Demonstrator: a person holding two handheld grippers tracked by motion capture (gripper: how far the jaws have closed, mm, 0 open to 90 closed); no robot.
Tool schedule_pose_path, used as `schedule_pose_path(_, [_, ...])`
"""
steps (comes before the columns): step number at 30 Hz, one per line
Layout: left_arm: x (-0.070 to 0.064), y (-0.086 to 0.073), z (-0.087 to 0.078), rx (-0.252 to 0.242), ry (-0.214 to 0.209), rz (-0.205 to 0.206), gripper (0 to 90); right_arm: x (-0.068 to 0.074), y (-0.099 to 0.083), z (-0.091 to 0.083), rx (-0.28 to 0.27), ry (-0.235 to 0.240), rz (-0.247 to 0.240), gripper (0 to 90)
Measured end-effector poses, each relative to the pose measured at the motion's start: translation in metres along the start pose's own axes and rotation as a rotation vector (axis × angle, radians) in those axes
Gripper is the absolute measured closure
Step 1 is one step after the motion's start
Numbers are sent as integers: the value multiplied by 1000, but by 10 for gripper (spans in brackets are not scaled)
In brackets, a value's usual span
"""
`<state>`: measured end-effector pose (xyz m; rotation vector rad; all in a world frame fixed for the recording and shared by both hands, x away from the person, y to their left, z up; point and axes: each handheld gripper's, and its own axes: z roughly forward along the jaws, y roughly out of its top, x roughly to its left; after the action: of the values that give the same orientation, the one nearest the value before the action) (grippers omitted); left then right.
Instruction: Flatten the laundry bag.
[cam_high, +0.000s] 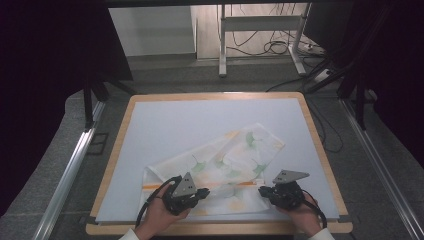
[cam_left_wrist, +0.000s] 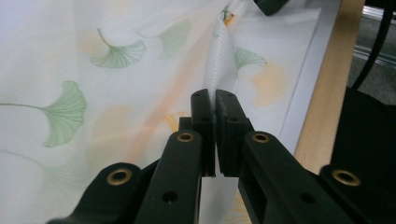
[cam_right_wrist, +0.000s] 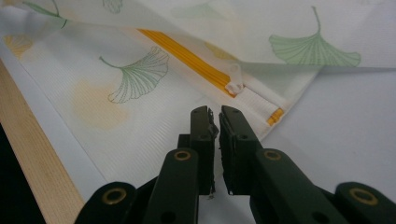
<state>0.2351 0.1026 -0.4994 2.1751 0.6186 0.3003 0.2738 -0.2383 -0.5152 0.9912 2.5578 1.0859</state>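
Observation:
A white mesh bag (cam_high: 225, 160) printed with green and yellow ginkgo leaves lies on the mat near the table's front edge. An orange zipper (cam_high: 227, 184) runs across the bag's near side. My left gripper (cam_high: 206, 191) is at the zipper's left part, shut on a pinched ridge of the bag's white fabric (cam_left_wrist: 222, 60), with the left gripper (cam_left_wrist: 215, 100) holding that ridge up off the bag. My right gripper (cam_high: 261, 191) is at the bag's right end. Its jaws are shut in the right gripper view, with the right gripper (cam_right_wrist: 215, 116) just short of the white zipper pull (cam_right_wrist: 233, 80) and the orange zipper (cam_right_wrist: 187, 56).
A pale mat (cam_high: 175, 125) covers the wooden table (cam_high: 320, 150). Beyond the far edge stand a metal frame (cam_high: 222, 50) and floor cables (cam_high: 275, 47). Aluminium rails (cam_high: 70, 170) run along both sides. Bare mat stretches behind the bag.

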Motion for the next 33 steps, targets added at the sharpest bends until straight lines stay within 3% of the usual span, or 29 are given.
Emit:
schedule_pose_path(10, [11,1,-2,0,14,-21,881,6,2,7,19,25,-14,836])
schedule_pose_path(23, [28,6,-11,-32,65,-40,883,7,2,11,53,44,-30,888])
schedule_pose_path(33, [45,14,-8,-30,119,-37,884,4,0,10,51,64,-11,890])
